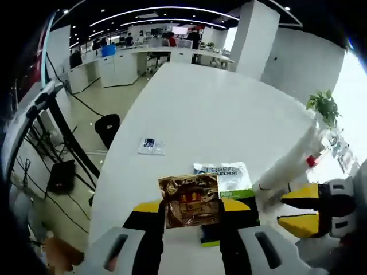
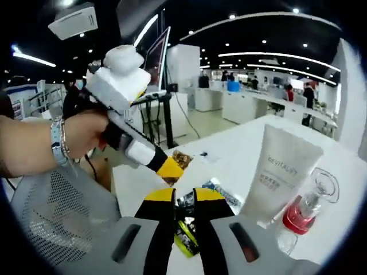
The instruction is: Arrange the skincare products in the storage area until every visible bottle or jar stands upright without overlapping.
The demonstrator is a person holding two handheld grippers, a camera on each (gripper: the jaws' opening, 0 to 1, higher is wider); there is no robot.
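The left gripper (image 1: 192, 220) is clamping a crinkled gold sachet (image 1: 189, 201) between its yellow-tipped jaws, the foil hiding the jaw tips and the near end of a green and white L'Oreal packet (image 1: 223, 179) lying on the white table (image 1: 212, 109) just beyond. A smaller sachet (image 1: 151, 146) is lying apart near the table's left edge, its print too small to read. At the right of the left gripper view the right gripper (image 1: 298, 209) is reaching in, beside a white tube (image 1: 289, 163) washed out by glare. In the right gripper view the right gripper (image 2: 184, 220) is pinching a small dark and green packet (image 2: 186, 232), jaws nearly together; most of that packet is sitting hidden behind them. A white Revitalift tube (image 2: 281, 172) is standing upright, cap down, with a clear bottle of red liquid (image 2: 304, 215) just beside it, their bases cut off from sight. The left gripper (image 2: 172, 166) is coming in from the left, held by a hand (image 2: 80, 134). Far beyond the sachets the table is stretching bare toward its rounded edge.
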